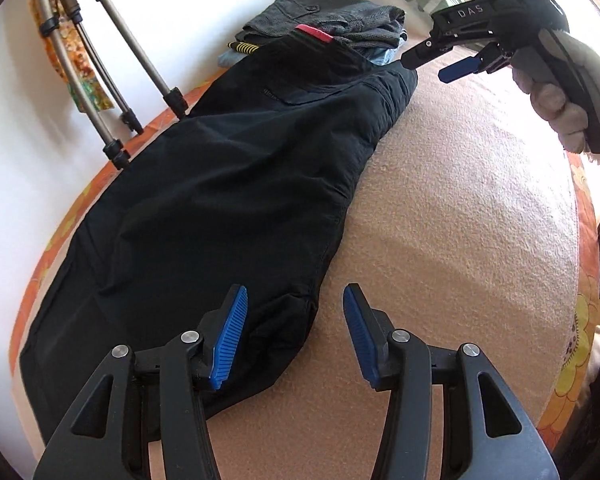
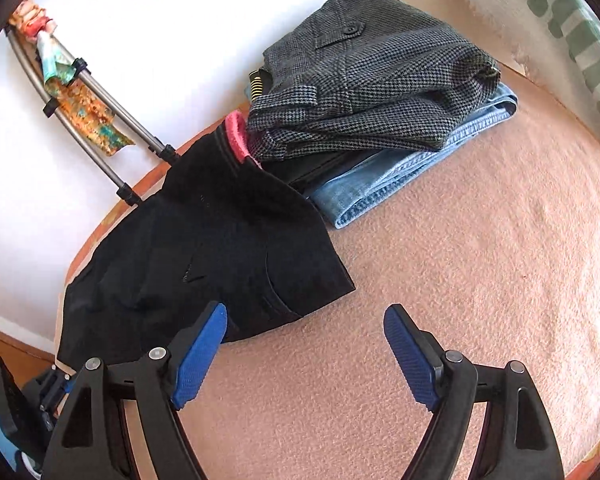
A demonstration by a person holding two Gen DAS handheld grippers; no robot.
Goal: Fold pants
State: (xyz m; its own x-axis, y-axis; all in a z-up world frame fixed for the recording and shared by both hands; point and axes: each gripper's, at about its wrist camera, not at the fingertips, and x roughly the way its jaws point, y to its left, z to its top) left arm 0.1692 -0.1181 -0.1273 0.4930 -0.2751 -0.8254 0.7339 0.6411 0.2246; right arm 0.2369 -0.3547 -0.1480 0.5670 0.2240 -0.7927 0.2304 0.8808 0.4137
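The black pants [image 1: 228,184] lie lengthwise along the bed [image 1: 460,240], folded leg on leg, waist against the folded stack [image 2: 372,92]. Both the left tool [image 1: 296,336] and right tool [image 2: 304,356] hang spread, pinching nothing. A grab at one layer only could drag the fold apart or disturb the stack.

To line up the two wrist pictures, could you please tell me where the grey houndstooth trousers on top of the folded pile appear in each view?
Left wrist view: the grey houndstooth trousers lie at top centre, far beyond the black pants.
Right wrist view: they sit upper centre-right, large, on folded blue jeans.
Shared landmark: the pink waistband lining of the black pants, lying against the pile's near edge in both views.
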